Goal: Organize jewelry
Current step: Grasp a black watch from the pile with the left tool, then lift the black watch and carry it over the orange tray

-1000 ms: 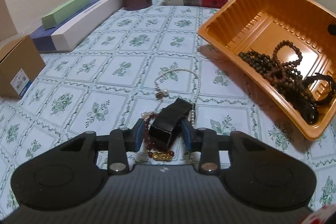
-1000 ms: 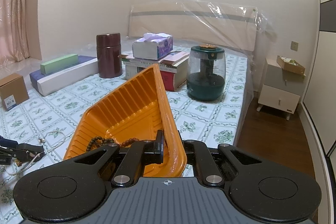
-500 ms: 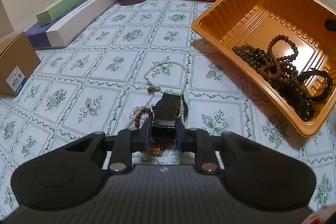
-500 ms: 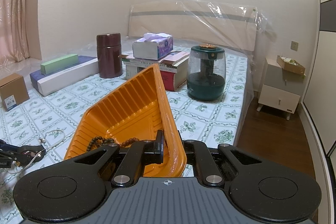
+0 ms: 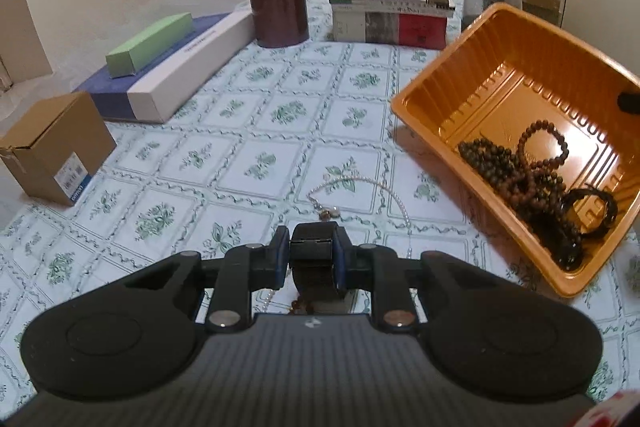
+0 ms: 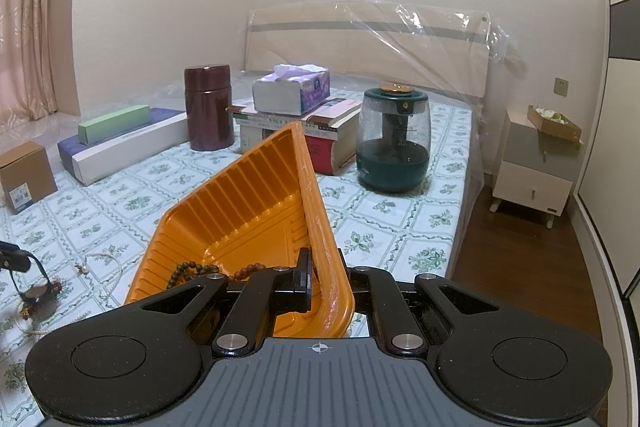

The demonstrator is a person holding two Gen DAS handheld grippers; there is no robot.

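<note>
Green-flowered bedcover (image 5: 256,131) spreads under both my tongs. My left gripper (image 5: 311,254) pinches a black watch band (image 5: 314,259), lifted off the cloth. At one o'clock lies a pearl necklace (image 5: 360,187); at two, the orange tray (image 5: 496,83) with bead bracelets (image 5: 520,179). My right gripper (image 6: 320,281) clamps that tray's rim, tilting it.

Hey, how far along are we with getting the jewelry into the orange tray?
Partly done. Several dark bead strands already lie in the orange tray, which the right tongs grip by its rim and hold tilted. In hand: the left tongs are shut on a black watch band. Left on the bedspread: a pearl necklace and a small tangle of red and gold pieces.
</note>
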